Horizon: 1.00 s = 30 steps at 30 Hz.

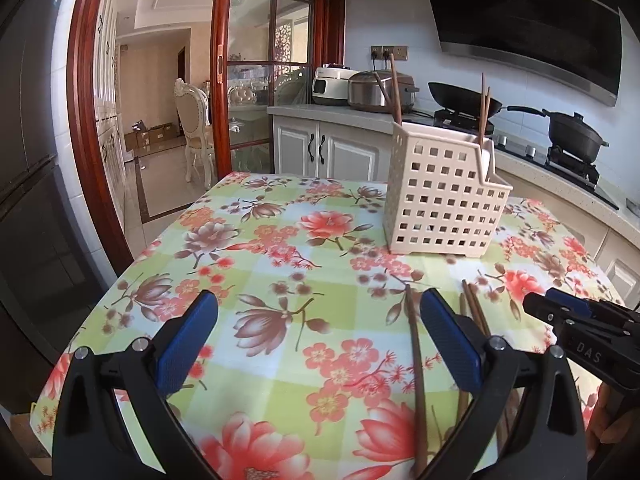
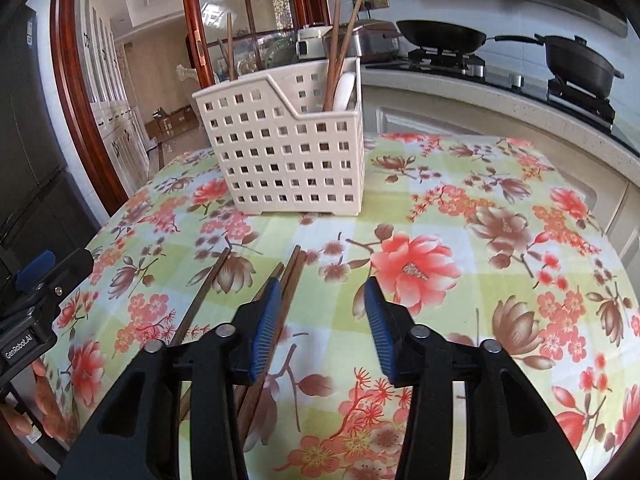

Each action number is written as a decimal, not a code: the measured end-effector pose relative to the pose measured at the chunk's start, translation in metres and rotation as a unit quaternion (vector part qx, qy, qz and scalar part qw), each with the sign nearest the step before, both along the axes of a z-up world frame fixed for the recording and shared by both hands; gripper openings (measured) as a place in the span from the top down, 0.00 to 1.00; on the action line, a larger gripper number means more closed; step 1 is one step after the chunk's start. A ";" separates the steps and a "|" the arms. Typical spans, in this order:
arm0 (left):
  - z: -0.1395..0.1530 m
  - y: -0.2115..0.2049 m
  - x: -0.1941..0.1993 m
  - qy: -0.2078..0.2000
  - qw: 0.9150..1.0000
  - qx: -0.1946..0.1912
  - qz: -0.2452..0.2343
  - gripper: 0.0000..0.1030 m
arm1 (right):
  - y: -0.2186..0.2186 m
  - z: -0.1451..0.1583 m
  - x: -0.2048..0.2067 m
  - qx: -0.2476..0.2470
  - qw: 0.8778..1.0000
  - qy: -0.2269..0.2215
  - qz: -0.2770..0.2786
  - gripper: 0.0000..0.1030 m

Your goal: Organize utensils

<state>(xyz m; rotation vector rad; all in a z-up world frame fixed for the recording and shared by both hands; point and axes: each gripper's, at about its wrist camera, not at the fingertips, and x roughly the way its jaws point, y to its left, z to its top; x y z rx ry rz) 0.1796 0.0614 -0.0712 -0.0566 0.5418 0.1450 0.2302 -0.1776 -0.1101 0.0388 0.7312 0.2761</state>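
Observation:
A cream perforated utensil caddy (image 1: 440, 200) (image 2: 288, 152) stands on the floral tablecloth, with brown chopsticks (image 2: 336, 40) and a white spoon (image 2: 344, 88) upright in it. Loose chopsticks lie on the cloth in front of it. My left gripper (image 1: 320, 312) is open wide just above the table, and one chopstick (image 1: 416, 360) lies between its fingers, close to the right one. A pair of chopsticks (image 1: 474, 312) lies beyond that finger. My right gripper (image 2: 322, 300) is open with only bare cloth in its gap. The chopstick pair (image 2: 292, 276) runs under its left finger (image 2: 266, 320), and a single chopstick (image 2: 204, 292) lies further left.
Each gripper shows in the other's view: the right one (image 1: 568, 316) at the right edge, the left one (image 2: 40, 280) at the left edge. Behind the table, a counter carries a wok (image 2: 440, 34), a black pot (image 2: 576, 60) and a rice cooker (image 1: 380, 90). A red-framed glass door (image 1: 224, 60) stands left.

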 end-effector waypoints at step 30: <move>-0.019 0.003 0.006 0.025 1.000 0.013 -0.013 0.05 | 0.049 -0.029 0.026 -0.078 0.995 0.065 0.007 0.84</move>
